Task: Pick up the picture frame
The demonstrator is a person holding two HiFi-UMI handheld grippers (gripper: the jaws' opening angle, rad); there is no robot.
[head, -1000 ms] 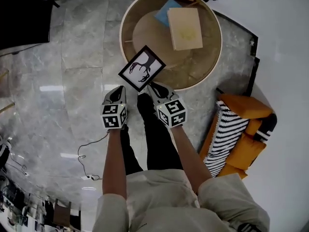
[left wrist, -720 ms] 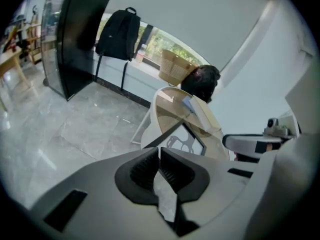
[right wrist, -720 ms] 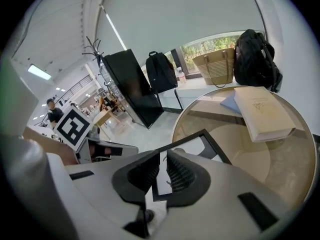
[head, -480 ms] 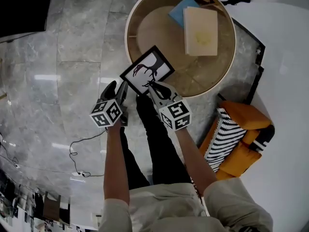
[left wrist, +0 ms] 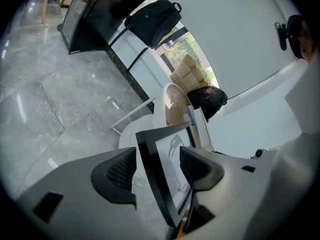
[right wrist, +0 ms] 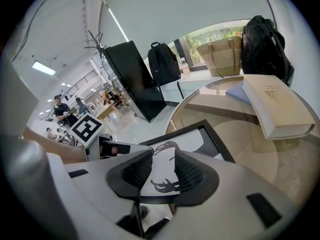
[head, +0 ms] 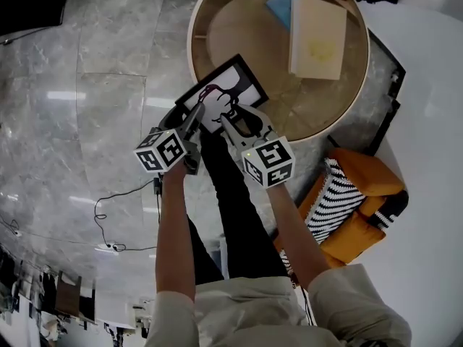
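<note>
On round table [head: 239,27]: picture frame [head: 231,82]; cream book [head: 318,38].

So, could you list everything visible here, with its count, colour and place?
round table: one, light wood, head view's top
picture frame: one, black, white print, on the table's near edge
book: one, cream, on the table's far side
blue item: one, under the book
orange seat: one, with a striped cushion, right of the table
cable: one, dark, on the floor, left
black backpacks: two, beyond the table
woven tote: one, tan, beside a backpack
left gripper: one, grey, jaws opening, frame's edge between them
right gripper: one, grey, jaws opening at the frame's near edge
</note>
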